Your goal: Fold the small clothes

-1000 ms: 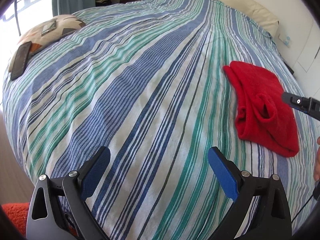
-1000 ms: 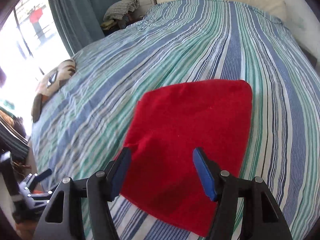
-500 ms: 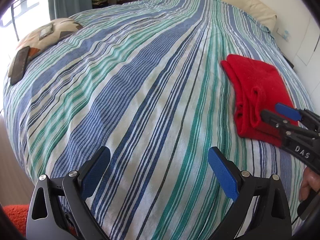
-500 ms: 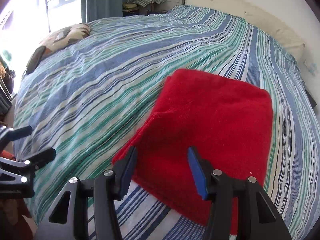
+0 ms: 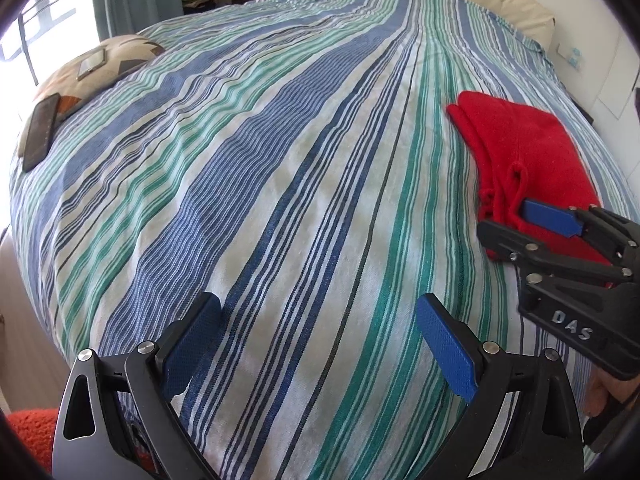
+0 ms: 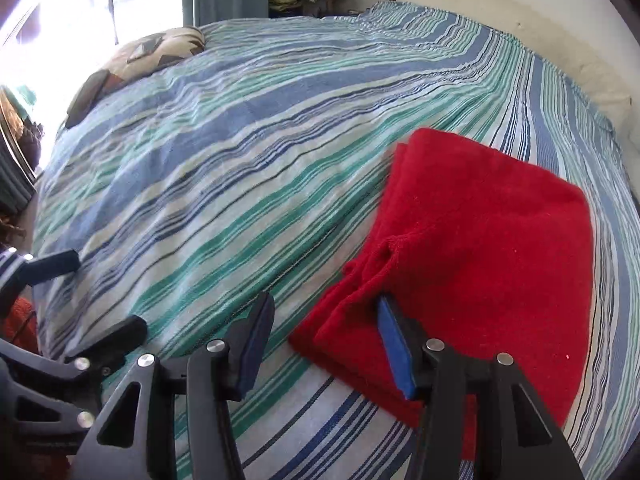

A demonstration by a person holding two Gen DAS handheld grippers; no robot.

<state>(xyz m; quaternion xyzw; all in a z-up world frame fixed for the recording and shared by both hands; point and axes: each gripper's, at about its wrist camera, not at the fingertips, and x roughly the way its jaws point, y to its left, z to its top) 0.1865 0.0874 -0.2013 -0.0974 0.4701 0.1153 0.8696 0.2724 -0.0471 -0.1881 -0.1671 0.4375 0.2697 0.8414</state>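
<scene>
Red cloth (image 6: 480, 240) between open, perhaps touching, pads (image 6: 394, 344)

My left gripper (image 5: 320, 340) hangs tilted downward, jaws spread wide. My right gripper (image 6: 324, 344) angles down too, jaws half apart, having just narrowed.

Both wrist views angled down, near, sharing striped bed (image 5: 280, 200)

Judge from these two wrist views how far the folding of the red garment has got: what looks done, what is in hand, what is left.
Done: the red garment lies folded in layers on the striped bedspread. In hand: the right gripper, jaws recently narrowed but apart, straddles its near left corner without pinching it. The left gripper is open over bare bedspread. Left: probably gripping that corner and making another fold.
</scene>
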